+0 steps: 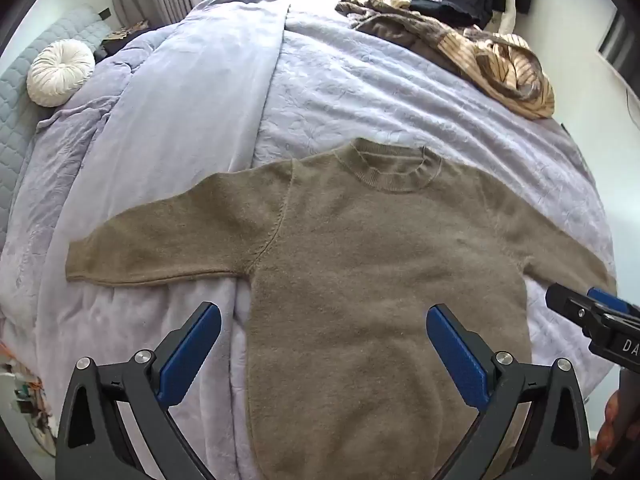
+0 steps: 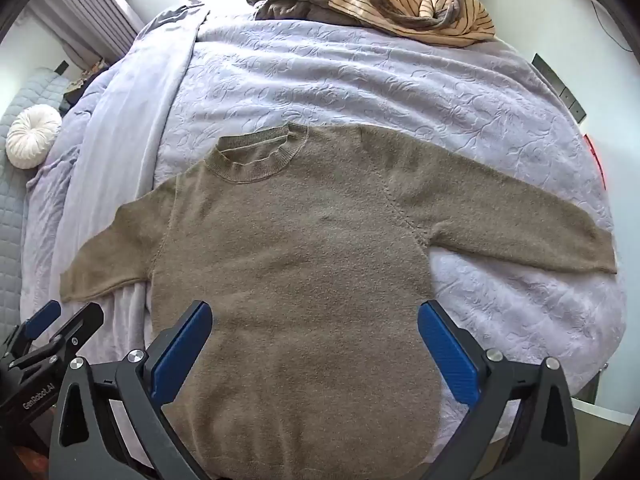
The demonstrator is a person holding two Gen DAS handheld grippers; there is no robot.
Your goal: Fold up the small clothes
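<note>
An olive-brown knit sweater (image 1: 360,264) lies flat and face up on the lavender bed cover (image 1: 360,92), both sleeves spread sideways, collar toward the far side. It also fills the right wrist view (image 2: 296,272). My left gripper (image 1: 324,320) is open and empty above the sweater's lower left body. My right gripper (image 2: 314,316) is open and empty above the lower body. The right gripper also shows at the right edge of the left wrist view (image 1: 580,308), and the left gripper shows at the left edge of the right wrist view (image 2: 60,320).
A heap of striped tan and dark clothes (image 1: 480,40) sits at the far right of the bed (image 2: 400,4). A lavender duvet (image 1: 172,100) is bunched along the left. A round white cushion (image 1: 60,72) lies by the headboard.
</note>
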